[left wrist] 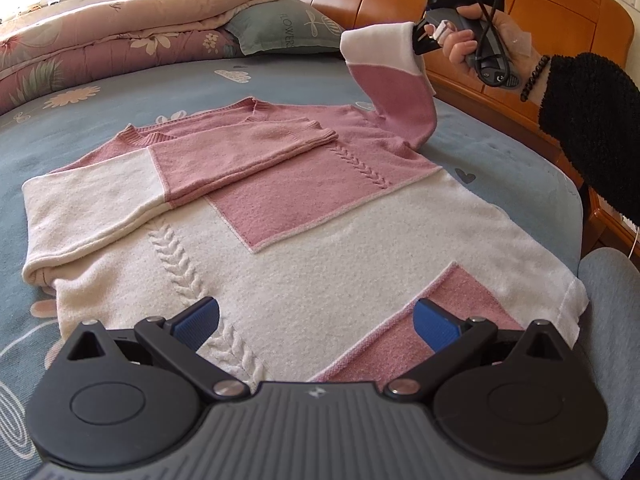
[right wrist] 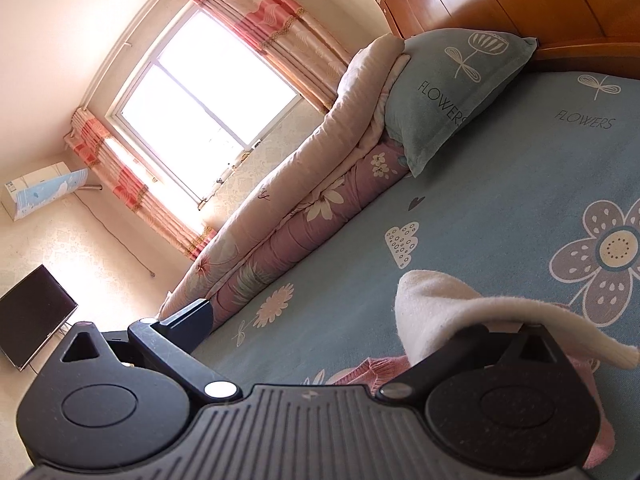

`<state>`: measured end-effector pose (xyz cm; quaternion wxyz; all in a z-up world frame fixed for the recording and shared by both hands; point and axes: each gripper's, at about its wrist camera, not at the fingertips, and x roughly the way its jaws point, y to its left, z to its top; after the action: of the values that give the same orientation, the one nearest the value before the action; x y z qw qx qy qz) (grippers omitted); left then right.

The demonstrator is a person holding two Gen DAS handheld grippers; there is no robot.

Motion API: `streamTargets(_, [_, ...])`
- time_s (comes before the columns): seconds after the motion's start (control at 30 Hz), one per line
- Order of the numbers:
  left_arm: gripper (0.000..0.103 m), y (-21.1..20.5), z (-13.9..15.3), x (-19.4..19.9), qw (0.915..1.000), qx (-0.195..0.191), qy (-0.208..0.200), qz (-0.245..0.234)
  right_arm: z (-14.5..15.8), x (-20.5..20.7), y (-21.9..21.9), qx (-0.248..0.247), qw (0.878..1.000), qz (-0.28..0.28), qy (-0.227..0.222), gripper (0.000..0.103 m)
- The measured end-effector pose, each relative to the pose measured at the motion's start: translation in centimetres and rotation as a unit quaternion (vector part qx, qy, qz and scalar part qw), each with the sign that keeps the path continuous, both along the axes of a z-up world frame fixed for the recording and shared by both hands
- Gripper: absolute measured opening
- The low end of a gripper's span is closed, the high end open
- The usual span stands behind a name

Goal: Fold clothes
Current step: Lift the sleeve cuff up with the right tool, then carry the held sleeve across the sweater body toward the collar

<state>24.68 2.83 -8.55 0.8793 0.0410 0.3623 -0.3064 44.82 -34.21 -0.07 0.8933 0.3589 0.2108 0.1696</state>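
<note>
Jaws: left gripper point(left wrist: 316, 322) is holding its jaws spread, hovering over the near hem of the sweater point(left wrist: 304, 248). Right gripper point(left wrist: 420, 38) is pinching the white cuff point(left wrist: 376, 46) of the right sleeve, lifting it at far right. Sweater is lying flat on the bed point(left wrist: 120, 92), left sleeve point(left wrist: 160, 176) folded across its chest. Pillow point(left wrist: 284, 24) is resting at the far end.

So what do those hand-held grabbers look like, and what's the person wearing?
Left gripper: black linkage arms, round black discs, ribbed grey body, blue ribbed pads. Right gripper: black, grey handle, black cable. The person wears a fuzzy black sleeve and a dark bead bracelet.
</note>
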Motion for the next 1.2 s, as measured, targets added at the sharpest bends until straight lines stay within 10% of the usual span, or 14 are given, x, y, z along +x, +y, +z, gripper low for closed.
streamTargets(0.73, [0.102, 1.0, 0.3, 0.0, 0.9998, -0.018, 0.004, 0.005, 0.6, 2.0, 10.6, -0.097, 0.991, 0.097, 0.008, 0.103])
streamTargets(1.0, [0.102, 0.7, -0.2, 0.0, 0.9999, -0.009, 0.007, 0.003, -3.8, 1.3, 18.4, -0.318, 0.934, 0.159, 0.036, 0.103])
streamTargets(1.2, [0.102, 0.3, -0.9, 0.1, 0.9999, 0.010, 0.012, 0.000, -7.4, 0.3, 21.4, -0.381, 0.902, 0.192, 0.060, 0.103])
